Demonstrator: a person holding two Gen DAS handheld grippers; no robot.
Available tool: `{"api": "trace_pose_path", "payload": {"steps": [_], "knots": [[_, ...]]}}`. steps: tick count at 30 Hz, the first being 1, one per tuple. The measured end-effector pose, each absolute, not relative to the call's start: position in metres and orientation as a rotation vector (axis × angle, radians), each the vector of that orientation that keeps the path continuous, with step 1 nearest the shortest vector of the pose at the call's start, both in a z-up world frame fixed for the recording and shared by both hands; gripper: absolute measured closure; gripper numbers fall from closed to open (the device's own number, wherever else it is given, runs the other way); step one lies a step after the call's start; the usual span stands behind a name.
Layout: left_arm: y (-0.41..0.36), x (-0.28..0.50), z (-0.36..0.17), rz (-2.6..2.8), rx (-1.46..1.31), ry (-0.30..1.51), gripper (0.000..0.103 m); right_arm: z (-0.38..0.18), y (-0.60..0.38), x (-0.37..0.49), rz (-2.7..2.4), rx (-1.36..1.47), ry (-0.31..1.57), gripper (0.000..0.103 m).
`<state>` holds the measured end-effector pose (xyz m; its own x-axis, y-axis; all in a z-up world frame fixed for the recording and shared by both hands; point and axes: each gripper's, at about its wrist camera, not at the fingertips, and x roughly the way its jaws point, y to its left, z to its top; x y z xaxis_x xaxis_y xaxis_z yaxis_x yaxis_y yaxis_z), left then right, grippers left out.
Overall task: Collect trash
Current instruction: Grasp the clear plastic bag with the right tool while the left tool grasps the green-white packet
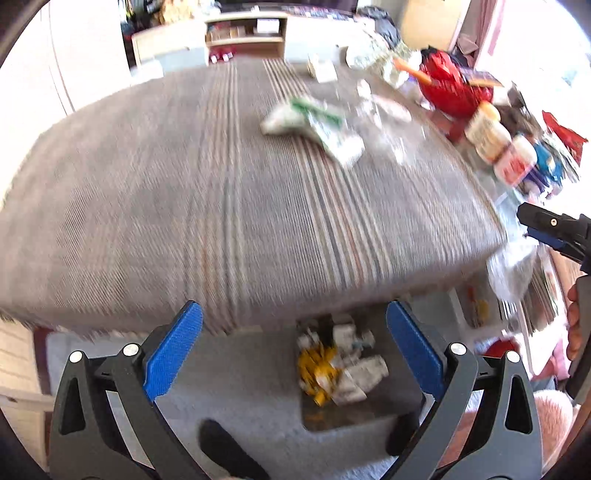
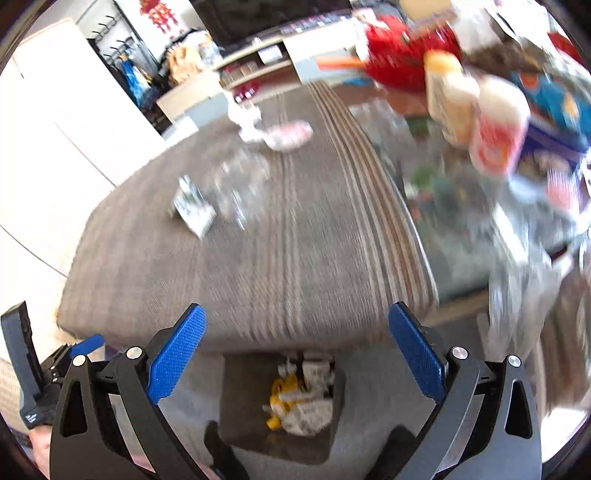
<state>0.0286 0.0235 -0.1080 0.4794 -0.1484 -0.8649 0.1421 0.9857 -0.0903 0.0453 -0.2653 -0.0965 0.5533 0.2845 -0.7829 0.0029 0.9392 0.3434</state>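
Note:
My left gripper is open and empty, hanging over the table's near edge and above a dark bin on the floor. Yellow and white scraps lie in that bin. A green-and-white wrapper and clear plastic rest on the striped tablecloth. In the right wrist view my right gripper is also open and empty above the same bin. The wrapper, the clear plastic and a white-and-pink crumpled piece lie further back on the cloth. Both views are motion-blurred.
Two white bottles and a red bag crowd the table's right side among packets. The other gripper shows at the right edge with a hand below it. A low shelf unit stands beyond the table.

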Motion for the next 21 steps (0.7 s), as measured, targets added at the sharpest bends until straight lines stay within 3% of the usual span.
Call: {"api": "trace_pose_path", "payload": {"steps": [8, 17, 19, 21], "knots": [[0.03, 0.097, -0.061, -0.146, 0.0, 0.967, 0.008, -0.075, -0.249, 0.099, 0.203, 0.302, 0.941, 0.004], [0.025, 0.169, -0.058, -0.114, -0.088, 0.956, 0.008, -0.098, -0.244, 0.148, 0.237, 0.402, 0.942, 0.005], [0.02, 0.18, -0.063, -0.115, -0.09, 0.967, 0.008, -0.103, -0.238, 0.154, 0.244, 0.374, 0.941, 0.017], [0.016, 0.19, -0.07, -0.11, -0.088, 0.978, 0.008, -0.112, -0.229, 0.164, 0.261, 0.338, 0.956, 0.022]]}}
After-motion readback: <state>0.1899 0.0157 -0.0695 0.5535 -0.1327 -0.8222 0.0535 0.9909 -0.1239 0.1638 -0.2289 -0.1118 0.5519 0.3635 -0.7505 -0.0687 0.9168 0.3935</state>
